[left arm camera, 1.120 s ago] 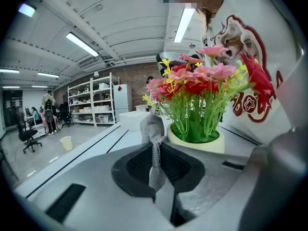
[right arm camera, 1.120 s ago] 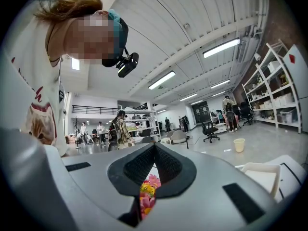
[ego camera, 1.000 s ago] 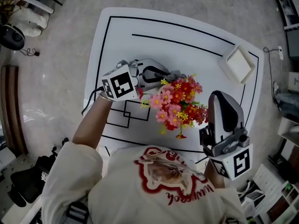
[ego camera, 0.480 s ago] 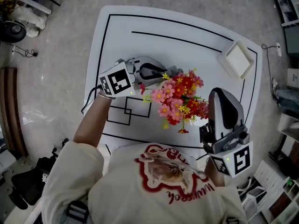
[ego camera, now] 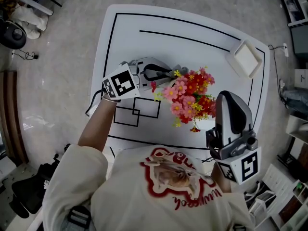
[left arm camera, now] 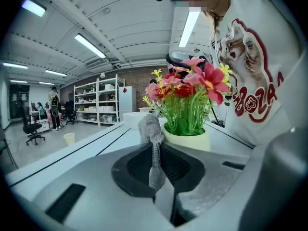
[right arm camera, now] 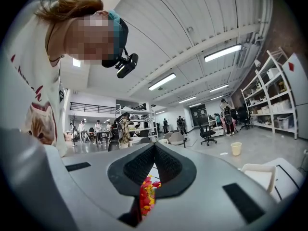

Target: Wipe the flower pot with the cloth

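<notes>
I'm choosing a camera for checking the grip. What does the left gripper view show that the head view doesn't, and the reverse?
Only the left gripper view: the left gripper with its jaws shut on the cloth, the cloth's top close beside the pot, which is seen side on, and shelves behind. Only the head view: the marker cube on that gripper, the arm holding it, and the squares drawn on the table. Both: the flowers, the white table, the printed shirt.
</notes>
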The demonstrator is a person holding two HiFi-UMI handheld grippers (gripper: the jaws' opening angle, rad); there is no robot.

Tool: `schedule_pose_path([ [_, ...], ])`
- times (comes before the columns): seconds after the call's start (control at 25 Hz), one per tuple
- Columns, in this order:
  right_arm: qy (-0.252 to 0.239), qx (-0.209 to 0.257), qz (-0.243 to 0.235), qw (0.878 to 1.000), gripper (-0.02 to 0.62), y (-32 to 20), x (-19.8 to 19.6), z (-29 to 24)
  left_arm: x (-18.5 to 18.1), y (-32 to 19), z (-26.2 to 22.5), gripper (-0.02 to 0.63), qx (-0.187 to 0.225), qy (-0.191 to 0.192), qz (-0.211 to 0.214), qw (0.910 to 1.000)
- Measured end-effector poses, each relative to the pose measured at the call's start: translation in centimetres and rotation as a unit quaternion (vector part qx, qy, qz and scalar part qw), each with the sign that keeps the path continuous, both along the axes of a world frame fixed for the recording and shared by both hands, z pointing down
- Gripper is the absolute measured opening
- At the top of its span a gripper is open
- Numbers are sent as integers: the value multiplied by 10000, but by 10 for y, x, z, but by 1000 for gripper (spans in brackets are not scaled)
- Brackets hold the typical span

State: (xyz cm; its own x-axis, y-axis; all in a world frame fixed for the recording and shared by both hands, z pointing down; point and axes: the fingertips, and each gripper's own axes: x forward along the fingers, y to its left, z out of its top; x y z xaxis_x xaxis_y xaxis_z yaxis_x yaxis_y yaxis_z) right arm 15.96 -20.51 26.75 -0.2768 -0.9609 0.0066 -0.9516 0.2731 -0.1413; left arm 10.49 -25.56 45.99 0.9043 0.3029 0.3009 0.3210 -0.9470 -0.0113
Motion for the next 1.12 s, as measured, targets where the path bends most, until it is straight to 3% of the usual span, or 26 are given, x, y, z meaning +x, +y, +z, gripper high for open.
schedule_pose_path([
  [0.32,-27,123,78,9999,-2,13,-8,-2,-11,3,4,34,85,-96,-250,9996],
  [1.12,-46,289,-631,9976,-2,50,-6,-16,-32,19,13,34,307,-343,-1610,9859],
])
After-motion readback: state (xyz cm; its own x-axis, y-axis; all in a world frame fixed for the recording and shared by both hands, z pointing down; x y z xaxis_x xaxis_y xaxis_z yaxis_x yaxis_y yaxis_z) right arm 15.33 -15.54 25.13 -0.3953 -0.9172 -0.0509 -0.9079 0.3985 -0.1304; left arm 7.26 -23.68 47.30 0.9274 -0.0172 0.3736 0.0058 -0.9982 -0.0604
